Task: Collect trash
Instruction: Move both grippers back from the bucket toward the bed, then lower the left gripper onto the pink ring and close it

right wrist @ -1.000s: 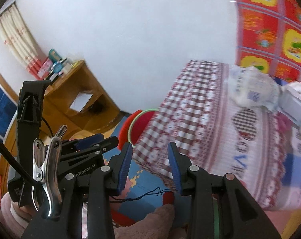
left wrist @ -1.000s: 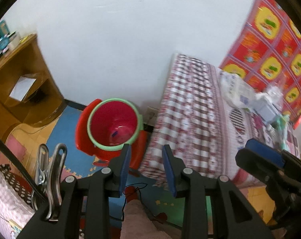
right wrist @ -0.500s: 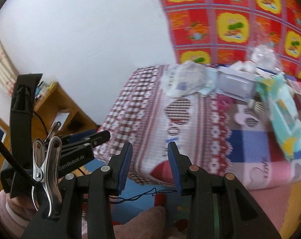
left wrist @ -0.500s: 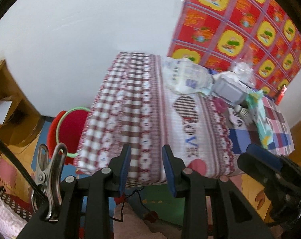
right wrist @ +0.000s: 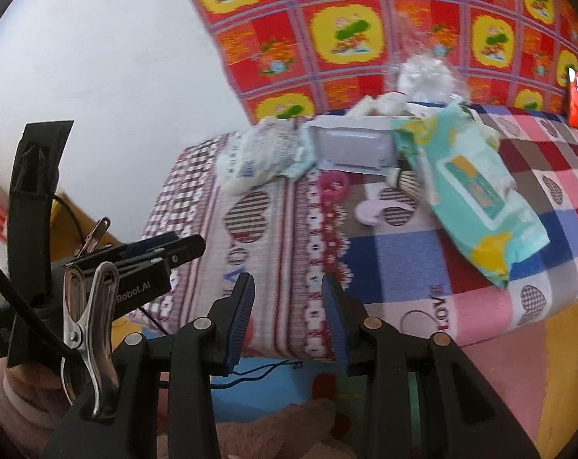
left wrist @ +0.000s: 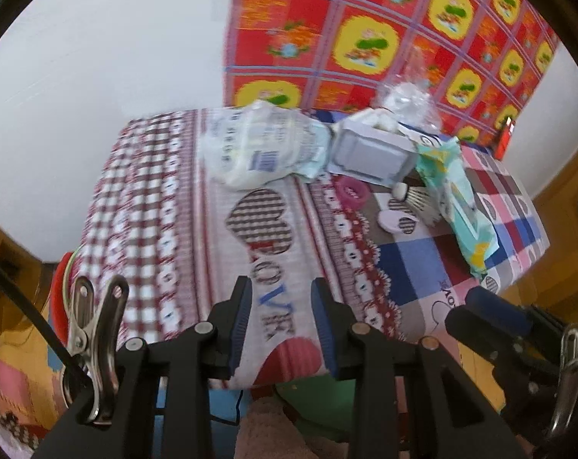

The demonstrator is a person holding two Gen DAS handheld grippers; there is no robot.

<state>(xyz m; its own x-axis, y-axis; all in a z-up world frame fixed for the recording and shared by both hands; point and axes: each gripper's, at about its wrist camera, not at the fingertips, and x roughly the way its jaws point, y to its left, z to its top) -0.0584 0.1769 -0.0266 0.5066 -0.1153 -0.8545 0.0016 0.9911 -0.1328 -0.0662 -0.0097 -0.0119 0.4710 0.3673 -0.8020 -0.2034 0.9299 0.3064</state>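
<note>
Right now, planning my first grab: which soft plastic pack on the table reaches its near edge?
The teal wipes pack on the right; the white crumpled pack lies further back.

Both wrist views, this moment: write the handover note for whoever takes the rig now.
Left gripper: open, holding nothing.
Right gripper: open, holding nothing.
Both point at the near edge of the table.
On the far side of the table: crumpled white bag, white box, green wipes pack, pink ring, shuttlecock.
The red bin shows at the table's left.
Done: nothing collected from the table.
Left: pick up the trash and bin it.
</note>
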